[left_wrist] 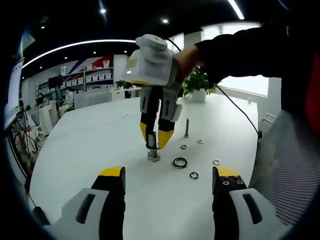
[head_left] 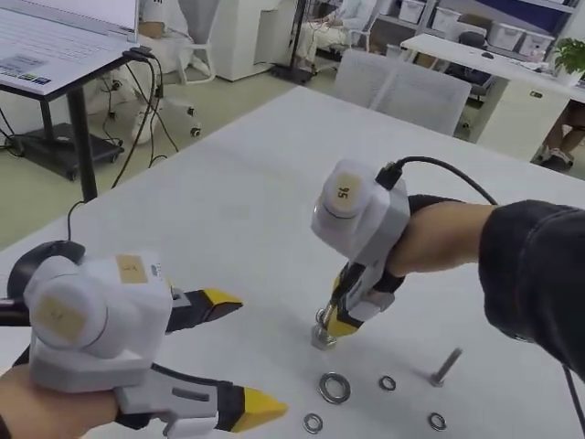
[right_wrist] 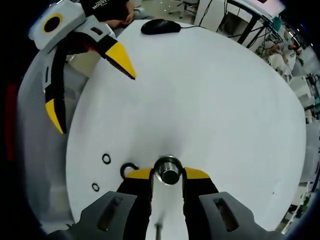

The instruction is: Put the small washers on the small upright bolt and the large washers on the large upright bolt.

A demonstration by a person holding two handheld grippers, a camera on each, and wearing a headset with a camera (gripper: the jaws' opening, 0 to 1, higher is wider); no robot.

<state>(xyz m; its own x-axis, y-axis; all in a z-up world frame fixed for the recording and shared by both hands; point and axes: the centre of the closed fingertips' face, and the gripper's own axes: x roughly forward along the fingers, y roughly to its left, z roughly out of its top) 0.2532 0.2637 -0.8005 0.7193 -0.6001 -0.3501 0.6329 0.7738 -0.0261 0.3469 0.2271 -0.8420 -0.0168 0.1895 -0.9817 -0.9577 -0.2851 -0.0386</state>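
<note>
Tabletop [head_left: 228, 183] is white and carries all parts. Left gripper [head_left: 242, 352] hovers low at the left of the head view, its jaws spread wide with nothing between them. Right gripper [head_left: 336, 326] points down, its yellow fingertips [right_wrist: 139, 173] clamped on either side of the large bolt [head_left: 323, 338], which stands upright on its head on the table. One large washer [head_left: 335, 387] lies flat just beside that bolt. The small bolt [head_left: 446, 366] stands apart, further right. Small washers [head_left: 388, 382] lie loose near both bolts.
</note>
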